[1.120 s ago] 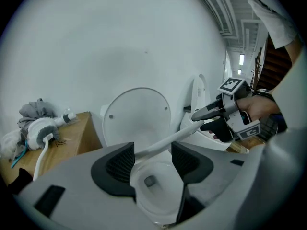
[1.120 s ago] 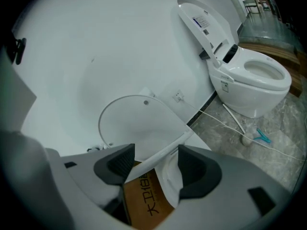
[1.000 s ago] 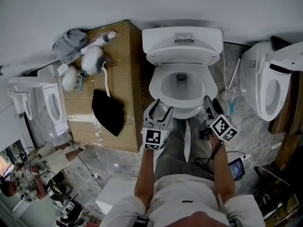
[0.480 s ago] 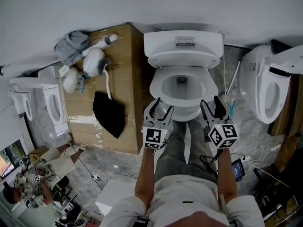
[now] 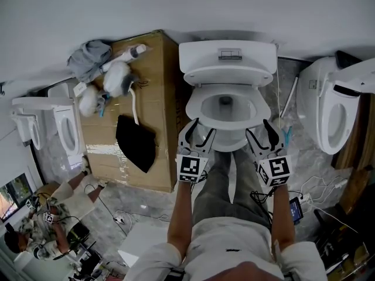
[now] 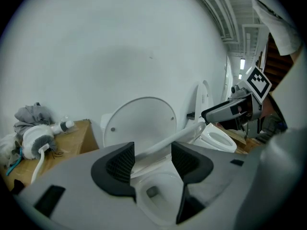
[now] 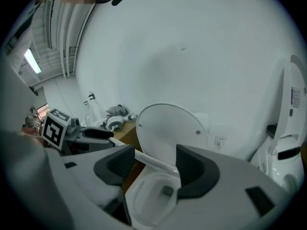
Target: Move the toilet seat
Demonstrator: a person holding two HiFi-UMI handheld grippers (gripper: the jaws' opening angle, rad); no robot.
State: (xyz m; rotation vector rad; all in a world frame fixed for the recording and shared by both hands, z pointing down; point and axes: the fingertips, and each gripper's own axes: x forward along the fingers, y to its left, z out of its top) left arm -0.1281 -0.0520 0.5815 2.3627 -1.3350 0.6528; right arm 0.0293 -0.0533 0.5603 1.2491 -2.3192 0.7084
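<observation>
White toilet seat (image 6: pixel 183 135) looked partway up, lid (image 6: pixel 141 119) raised | left tool (image 5: pixel 202 129) and right tool (image 5: pixel 259 129) both stood half-open, clamping nothing, tips at seat front | move unfinished

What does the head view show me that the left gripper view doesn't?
Only the head view: the person's arms and legs, the tank button and a lit screen. Only the left gripper view: the ceiling and a side look at the seat, lifted off the bowl in front of the upright lid. Both: bowl, box, right gripper and the right-hand toilet.
</observation>
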